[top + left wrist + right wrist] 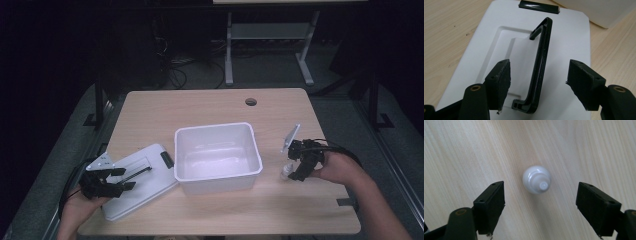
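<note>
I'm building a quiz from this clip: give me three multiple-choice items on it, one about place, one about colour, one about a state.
1. Where does the small white bottle stand?
A. In the white bin
B. On the table, right of the bin
C. On the lid

2. The lid's handle is:
A. Black
B. Red
C. White

3. The right claw is:
A. Shut on the bottle
B. Open around the bottle
C. Holding the lid

B: bare wood surrounds it.
A: dark against the white lid.
B: gaps show on both sides.
</note>
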Tool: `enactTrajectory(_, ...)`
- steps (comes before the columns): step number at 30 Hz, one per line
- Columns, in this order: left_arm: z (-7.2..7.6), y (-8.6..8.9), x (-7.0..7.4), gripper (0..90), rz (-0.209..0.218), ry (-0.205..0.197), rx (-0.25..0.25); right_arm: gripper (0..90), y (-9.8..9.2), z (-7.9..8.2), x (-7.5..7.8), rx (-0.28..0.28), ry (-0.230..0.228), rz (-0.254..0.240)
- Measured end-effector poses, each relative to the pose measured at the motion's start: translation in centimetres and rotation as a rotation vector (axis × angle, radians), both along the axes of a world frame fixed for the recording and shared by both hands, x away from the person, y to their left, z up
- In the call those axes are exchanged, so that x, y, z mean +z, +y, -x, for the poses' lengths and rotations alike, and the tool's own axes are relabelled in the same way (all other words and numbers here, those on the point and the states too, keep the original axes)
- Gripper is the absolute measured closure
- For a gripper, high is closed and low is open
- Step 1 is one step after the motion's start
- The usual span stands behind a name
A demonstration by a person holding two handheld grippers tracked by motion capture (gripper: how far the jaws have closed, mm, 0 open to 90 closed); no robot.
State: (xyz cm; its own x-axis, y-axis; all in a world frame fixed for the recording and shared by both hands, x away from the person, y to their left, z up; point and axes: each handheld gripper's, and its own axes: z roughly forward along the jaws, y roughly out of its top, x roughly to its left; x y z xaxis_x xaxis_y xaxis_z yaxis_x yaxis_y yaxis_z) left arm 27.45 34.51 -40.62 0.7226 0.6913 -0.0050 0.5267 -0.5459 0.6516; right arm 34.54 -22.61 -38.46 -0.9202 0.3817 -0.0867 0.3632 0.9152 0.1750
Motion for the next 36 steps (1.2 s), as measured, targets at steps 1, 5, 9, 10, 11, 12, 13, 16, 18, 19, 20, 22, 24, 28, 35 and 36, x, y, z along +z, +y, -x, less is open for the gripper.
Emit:
enactTrajectory(1,0.0,0.0,0.0,34.3,-0.001,0.000,0.001,24.0,0.2,-0.1,-0.1,0.004,0.003,0.001)
enactTrajectory(5,0.0,0.0,0.0,34.3,-0.002,0.001,0.001,29.2,0.6,-0.3,-0.4,0.013,0.016,-0.005)
enactTrajectory(9,0.0,0.0,0.0,34.0,-0.005,-0.003,0.002,35.0,0.9,-0.5,-1.0,0.020,0.032,-0.007)
enactTrajectory(10,0.0,0.0,0.0,34.0,-0.006,-0.002,0.002,35.0,0.9,-0.5,-1.0,0.020,0.032,-0.007)
enactTrajectory(11,0.0,0.0,0.0,34.0,-0.006,-0.002,0.001,36.8,0.9,-0.6,-1.0,0.025,0.032,-0.004)
enactTrajectory(12,0.0,0.0,0.0,34.0,-0.006,-0.003,0.000,36.8,0.9,-0.6,-1.0,0.025,0.032,-0.004)
enactTrajectory(13,-0.1,0.0,0.0,34.0,-0.007,-0.002,-0.002,39.2,0.9,-0.6,-1.1,0.023,0.038,-0.002)
enactTrajectory(16,-0.1,0.0,0.0,34.0,-0.006,-0.002,0.000,40.3,1.0,-0.7,-1.3,0.025,0.042,0.008)
enactTrajectory(18,0.0,0.0,0.0,34.1,-0.005,-0.003,0.001,41.6,1.0,-0.8,-1.5,0.027,0.041,0.010)
enactTrajectory(19,-0.1,-0.1,0.0,34.2,-0.007,-0.006,-0.003,43.6,1.1,-0.9,-1.6,0.031,0.047,0.013)
enactTrajectory(20,-0.1,-0.2,0.0,34.2,-0.010,-0.007,-0.008,43.6,1.1,-0.9,-1.6,0.031,0.047,0.013)
enactTrajectory(22,-0.1,-0.2,0.0,34.2,-0.013,-0.007,-0.010,46.3,1.2,-0.9,-1.8,0.031,0.050,0.021)
enactTrajectory(24,-0.1,-0.2,0.0,34.2,-0.015,-0.008,-0.010,48.3,1.2,-1.0,-2.0,0.036,0.052,0.025)
enactTrajectory(28,-0.1,-0.1,0.0,33.9,-0.018,-0.005,-0.006,52.7,1.3,-1.1,-2.1,0.032,0.059,0.026)
enactTrajectory(35,-0.2,-0.1,-0.2,33.6,-0.023,0.002,-0.006,59.0,1.2,-1.2,-2.3,0.025,0.070,0.018)
enactTrajectory(36,-0.2,-0.1,-0.2,33.6,-0.023,0.002,-0.006,59.0,1.2,-1.2,-2.3,0.025,0.070,0.018)
